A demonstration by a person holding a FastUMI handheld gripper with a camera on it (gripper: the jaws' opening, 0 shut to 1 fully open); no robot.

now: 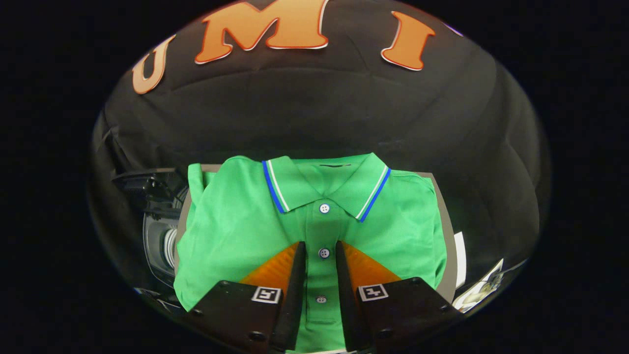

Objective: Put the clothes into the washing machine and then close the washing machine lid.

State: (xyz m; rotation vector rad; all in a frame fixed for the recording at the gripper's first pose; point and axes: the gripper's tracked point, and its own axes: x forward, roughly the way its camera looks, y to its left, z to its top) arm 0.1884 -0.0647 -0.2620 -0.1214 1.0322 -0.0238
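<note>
Folded green shirt (314, 221) lies flat on a grey board (444, 231), directly under and ahead of the gripper (320, 250). Fingers part-open, straddling the button placket, gripping nothing; contact unclear. Placket runs near-to-far, parallel to fingers. Washer (157, 231) sits left, lid up.

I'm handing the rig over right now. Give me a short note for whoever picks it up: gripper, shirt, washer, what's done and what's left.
Hand-held gripper: fingers a narrow gap apart over the shirt's button placket, the middle button between them; whether they press the fabric cannot be told.
Green polo shirt: lying folded, collar away from the fingers, on a grey board.
Washing machine: beside the shirt, drum opening showing, lid looks open.
Done: nothing yet.
Left: grasp the shirt, put it in the drum, close the lid.
</note>
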